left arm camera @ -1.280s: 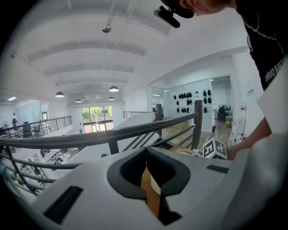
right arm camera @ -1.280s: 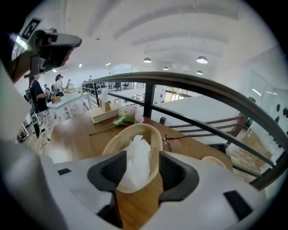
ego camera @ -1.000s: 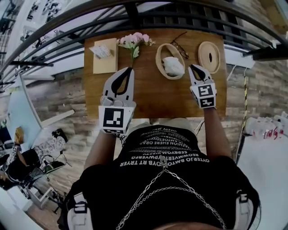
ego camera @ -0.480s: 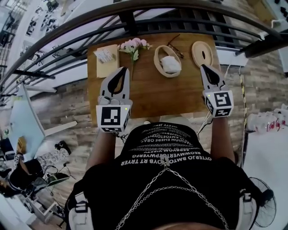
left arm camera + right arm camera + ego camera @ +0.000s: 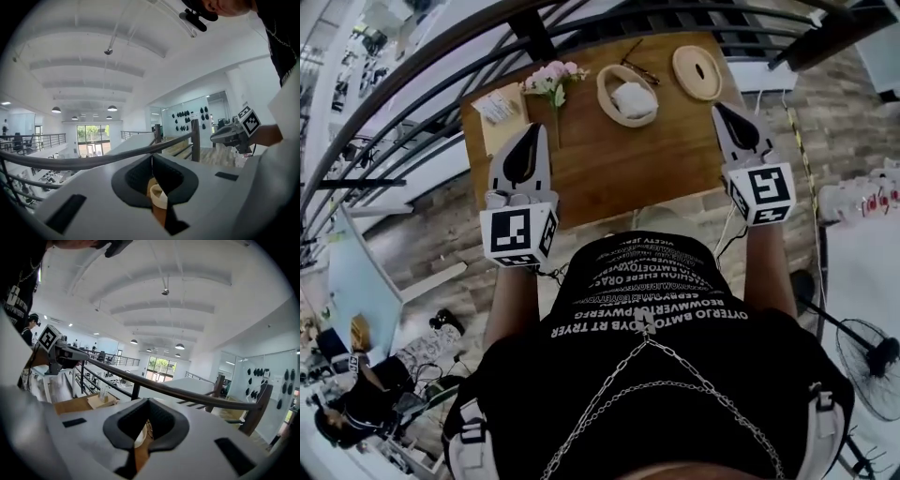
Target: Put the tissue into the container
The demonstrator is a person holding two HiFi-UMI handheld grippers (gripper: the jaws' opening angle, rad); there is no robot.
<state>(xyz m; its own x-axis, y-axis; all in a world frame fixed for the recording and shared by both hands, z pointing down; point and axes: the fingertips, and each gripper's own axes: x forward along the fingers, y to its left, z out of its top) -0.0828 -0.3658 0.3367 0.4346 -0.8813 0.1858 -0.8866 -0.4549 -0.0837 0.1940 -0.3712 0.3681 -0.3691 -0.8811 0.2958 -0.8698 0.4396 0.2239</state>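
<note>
A white tissue [image 5: 632,97] lies inside the oval wooden container [image 5: 606,97] at the back of the small wooden table [image 5: 619,169]. The container's rim [image 5: 160,197] shows pale through the left gripper view's jaw gap. My left gripper [image 5: 534,128] hangs above the table's left half, shut with nothing in it, its tips meeting [image 5: 151,159]. Above the table's right edge my right gripper [image 5: 719,107] is also shut and empty [image 5: 149,401], to the right of the container and apart from it.
The oval lid [image 5: 697,72] lies at the back right. Glasses [image 5: 637,66] rest behind the container. Pink flowers [image 5: 548,80] and a tissue pack on a wooden box [image 5: 499,110] sit at the back left. A dark railing [image 5: 534,37] runs behind the table.
Both grippers have risen and drawn back from the table. The right one has left the container's side and now sits over the right edge. The tissue stays in the container.
</note>
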